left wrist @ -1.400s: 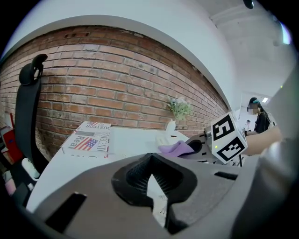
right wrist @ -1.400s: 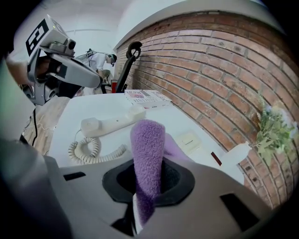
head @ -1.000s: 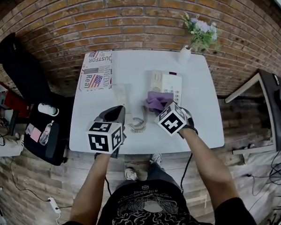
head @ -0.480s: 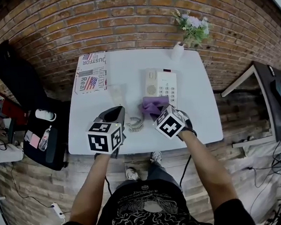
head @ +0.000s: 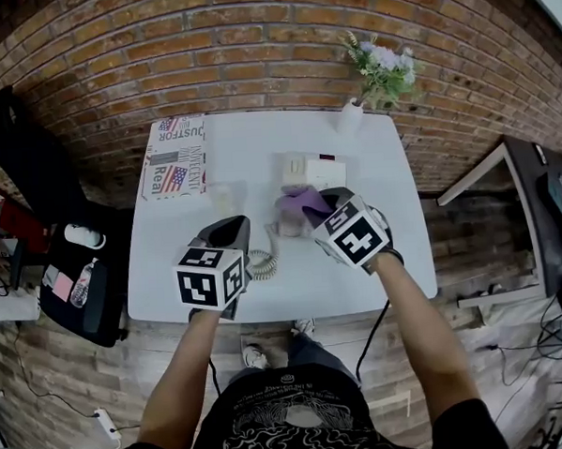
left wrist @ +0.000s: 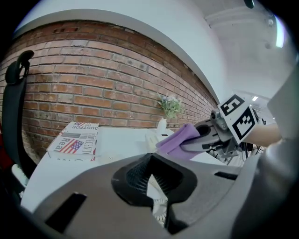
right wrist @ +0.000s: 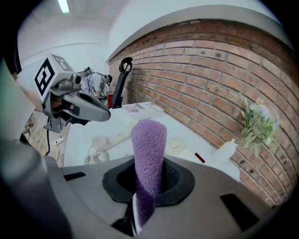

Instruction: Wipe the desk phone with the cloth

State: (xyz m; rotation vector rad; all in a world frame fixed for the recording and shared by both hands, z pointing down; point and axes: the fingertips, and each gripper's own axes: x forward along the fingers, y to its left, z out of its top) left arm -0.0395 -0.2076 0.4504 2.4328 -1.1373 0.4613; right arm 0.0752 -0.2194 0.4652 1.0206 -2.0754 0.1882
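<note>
Toward back edge of tabletop (head: 386, 251), desk phone (head: 308, 169) is overlapped by purple cloth (head: 300, 202), clamped in right gripper (head: 315, 213); contact not certain. Left gripper (head: 228, 234) closed on nothing, nearer front edge. Wiping judged barely started, most left.

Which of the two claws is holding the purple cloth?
The right claw: it is shut on the cloth, which sticks out between its jaws. The left claw is shut with nothing in it.

Desk phone (head: 308, 168) partly hidden bhd cloth (head: 301, 205).
</note>
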